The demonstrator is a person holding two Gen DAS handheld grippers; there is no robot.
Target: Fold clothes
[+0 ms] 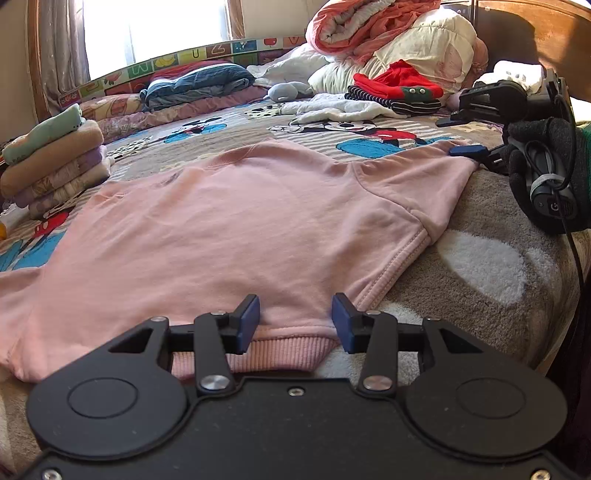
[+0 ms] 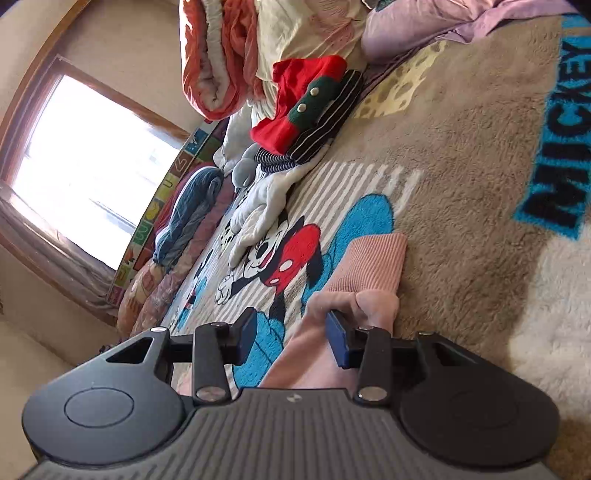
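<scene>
The biggest risk lies with the pink sweatshirt (image 1: 229, 221), which is spread flat, front down or up I cannot tell, across the near part of the bed: its body is broad and soft, so if either end is lifted unevenly the cloth could drag on the plush blanket and bunch instead of folding cleanly. At the hem, the left tool (image 1: 295, 321) stands part open, its blue pads to either side of the ribbed waistband without pressing it, holding nothing; a close here that catches only the top layer would likely peel the garment apart. At the sleeve (image 2: 354, 295), the right tool (image 2: 291, 336) is also part open with the pink fabric near the ribbed cuff lying between its pads, one pad against the cloth, the other clear of it (no grip that I can see), so the sleeve could slip out if moved now. The surface is a bed covered by a Mickey Mouse blanket (image 2: 461, 184), fleecy and high in friction. Around it: a heaped quilt (image 1: 388, 33) near the wooden headboard, a bright window (image 1: 147, 29), a stack of folded clothes (image 1: 55, 162) at the far left, and a small red knitted garment (image 1: 399, 83) atop striped cloth.
</scene>
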